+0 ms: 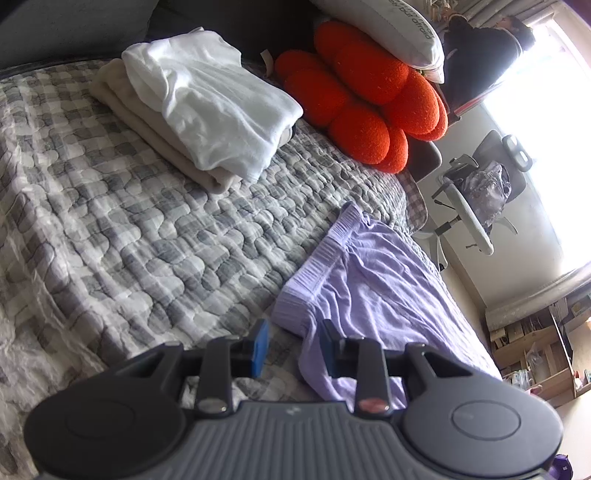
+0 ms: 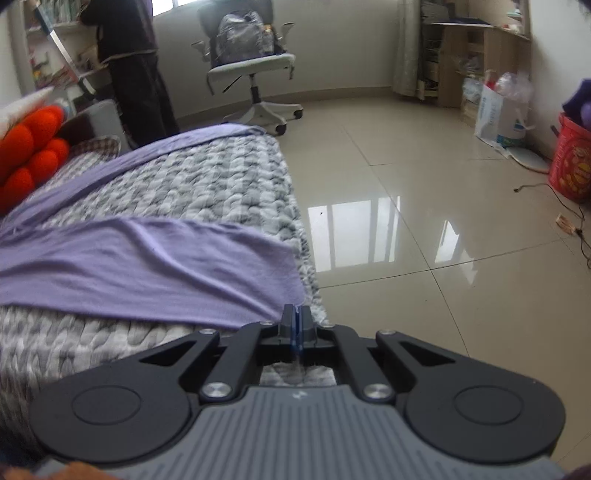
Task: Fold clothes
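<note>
Lilac shorts [image 1: 373, 288] with a ribbed waistband lie flat on the grey checked quilt [image 1: 140, 229] near the bed's right edge. My left gripper [image 1: 293, 343] hovers open at the waistband's near corner, with its right blue pad over the cloth and its left pad over the quilt. In the right wrist view the same lilac shorts [image 2: 147, 266] spread across the bed, one leg reaching to the edge. My right gripper [image 2: 296, 314] is shut on the hem corner of that leg. A folded white garment [image 1: 214, 99] rests on a folded beige one [image 1: 155, 136] at the back.
Orange round cushions [image 1: 362, 96] and a white pillow [image 1: 391, 29] sit at the head of the bed. A person in dark clothes [image 2: 136, 74] stands by shelves. An office chair with a bag [image 2: 251, 62], a red bucket [image 2: 572, 158] and glossy tiled floor [image 2: 424, 221] lie beyond the bed.
</note>
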`<state>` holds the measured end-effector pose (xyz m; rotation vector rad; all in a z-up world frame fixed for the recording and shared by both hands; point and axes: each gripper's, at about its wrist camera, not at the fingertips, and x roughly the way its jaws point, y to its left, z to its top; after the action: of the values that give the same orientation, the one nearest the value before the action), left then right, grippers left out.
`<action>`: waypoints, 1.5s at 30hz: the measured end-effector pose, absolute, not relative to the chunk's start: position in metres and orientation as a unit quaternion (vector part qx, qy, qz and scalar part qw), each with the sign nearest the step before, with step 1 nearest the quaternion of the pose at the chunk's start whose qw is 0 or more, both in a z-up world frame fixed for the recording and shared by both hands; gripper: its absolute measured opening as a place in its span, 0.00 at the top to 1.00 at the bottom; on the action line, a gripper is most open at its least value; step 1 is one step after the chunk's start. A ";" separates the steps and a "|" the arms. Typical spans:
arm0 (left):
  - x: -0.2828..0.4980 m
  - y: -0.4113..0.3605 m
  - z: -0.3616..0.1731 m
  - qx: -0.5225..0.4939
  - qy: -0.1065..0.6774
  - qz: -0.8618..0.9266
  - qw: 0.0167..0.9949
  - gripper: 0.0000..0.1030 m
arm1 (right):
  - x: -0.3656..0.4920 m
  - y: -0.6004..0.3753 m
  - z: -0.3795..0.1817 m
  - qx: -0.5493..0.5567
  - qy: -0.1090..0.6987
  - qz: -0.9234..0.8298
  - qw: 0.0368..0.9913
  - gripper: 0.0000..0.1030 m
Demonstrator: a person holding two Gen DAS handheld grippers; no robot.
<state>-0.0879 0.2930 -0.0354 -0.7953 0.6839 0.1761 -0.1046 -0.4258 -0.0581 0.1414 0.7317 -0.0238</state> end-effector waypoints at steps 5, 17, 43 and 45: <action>-0.091 0.298 -0.035 -0.378 0.327 0.087 0.862 0.66 | -0.097 -0.434 -0.038 0.061 0.334 -0.002 0.941 0.73; -0.091 0.298 -0.034 -0.371 0.335 0.098 0.861 0.62 | -0.034 -0.412 -0.050 0.023 0.354 0.105 0.929 0.87; -0.066 0.300 -0.042 -0.386 0.334 0.099 0.854 0.49 | -0.008 -0.242 0.003 -0.150 0.274 0.153 0.938 0.64; -0.059 0.297 -0.045 -0.383 0.337 0.105 0.854 0.50 | -0.007 -0.213 0.007 -0.178 0.265 0.180 0.930 0.58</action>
<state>-0.0591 0.2972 -0.0450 -0.8053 0.7085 0.2215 -0.0067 -0.2129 0.0071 -0.3653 0.5419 0.3687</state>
